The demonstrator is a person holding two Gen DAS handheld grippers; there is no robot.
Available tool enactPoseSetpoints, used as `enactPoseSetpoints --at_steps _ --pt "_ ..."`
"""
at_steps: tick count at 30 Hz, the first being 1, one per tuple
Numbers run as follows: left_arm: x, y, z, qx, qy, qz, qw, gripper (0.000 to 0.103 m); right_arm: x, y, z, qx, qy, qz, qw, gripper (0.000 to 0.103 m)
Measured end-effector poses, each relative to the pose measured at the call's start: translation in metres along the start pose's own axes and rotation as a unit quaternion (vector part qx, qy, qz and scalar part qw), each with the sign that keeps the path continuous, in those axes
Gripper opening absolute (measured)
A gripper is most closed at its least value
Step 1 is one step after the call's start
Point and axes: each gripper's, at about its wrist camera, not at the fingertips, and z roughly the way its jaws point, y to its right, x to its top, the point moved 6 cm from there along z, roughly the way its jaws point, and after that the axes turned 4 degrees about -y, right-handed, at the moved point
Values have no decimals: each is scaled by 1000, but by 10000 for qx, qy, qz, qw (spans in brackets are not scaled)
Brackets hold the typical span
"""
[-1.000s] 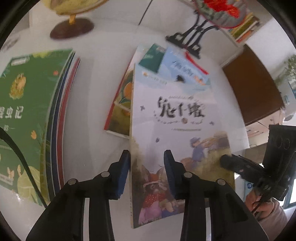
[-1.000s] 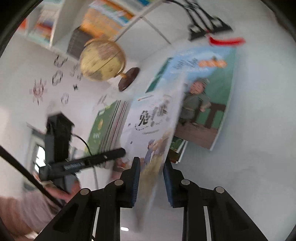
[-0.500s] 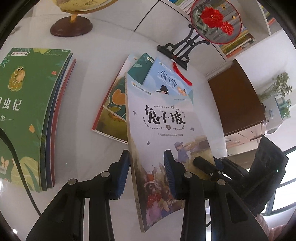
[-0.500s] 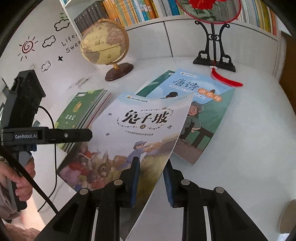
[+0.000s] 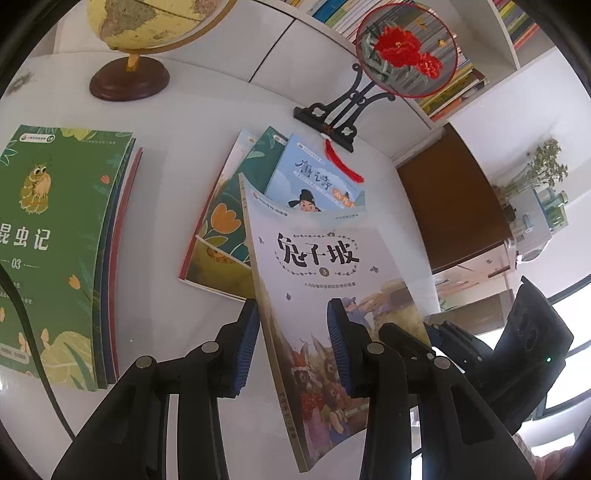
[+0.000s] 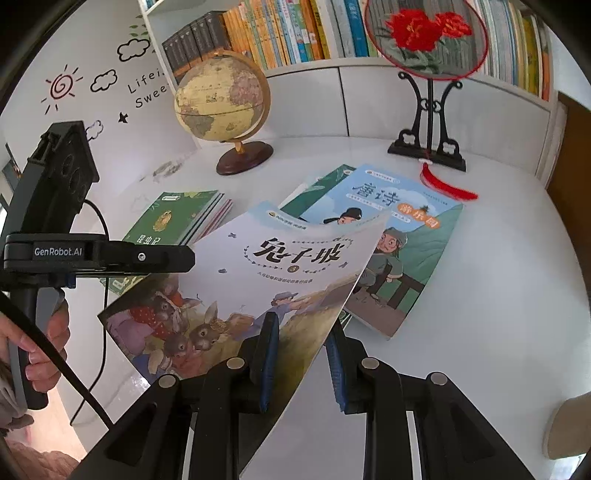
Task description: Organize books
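Note:
A pale book with rabbits on its cover (image 5: 321, 258) hangs tilted above the white table (image 6: 498, 295), held from both sides. My left gripper (image 5: 293, 347) is shut on its spine edge. My right gripper (image 6: 301, 354) is shut on the opposite long edge of the same rabbit book (image 6: 295, 254). Under the raised book lies a blue poetry book (image 6: 399, 251) on top of a green one (image 5: 266, 158) and a flowered one (image 5: 218, 236). A neat stack topped by a green insect book (image 5: 55, 240) lies further left.
A globe (image 6: 221, 99) and a round embroidered fan on a black stand (image 6: 428, 110) with a red tassel stand at the table's back. Behind them runs a full bookshelf (image 6: 295, 33). A person's hand (image 6: 44, 343) holds the left gripper's handle. A brown cabinet (image 5: 454, 206) is at the right.
The rabbit book has risen off the pile with both grippers. The right gripper has rolled upright, so the shelf and fan come into view.

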Motion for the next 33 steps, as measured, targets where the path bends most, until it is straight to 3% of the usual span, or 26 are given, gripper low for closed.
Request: enactPoseSetpoints --at_steps 5,12,18,26,33 --pt "6 -3 -13 -199 123 -77 9997 33 4 -6 -5 -113 93 -93 9998 25" --pt "13 -18 -42 -130 440 -112 9989 33 21 -27 -9 -131 280 -243 9992 25" --pt "23 -58 -79 68 745 -320 9967 33 52 -70 1 -18 393 -561 9977 25" --pt "28 -127 -125 444 1108 -717 9903 33 85 -146 44 358 300 -901 9948 25" --pt "32 -178 -143 650 1079 -944 9875 33 101 -200 80 495 141 -1212 9913 25"
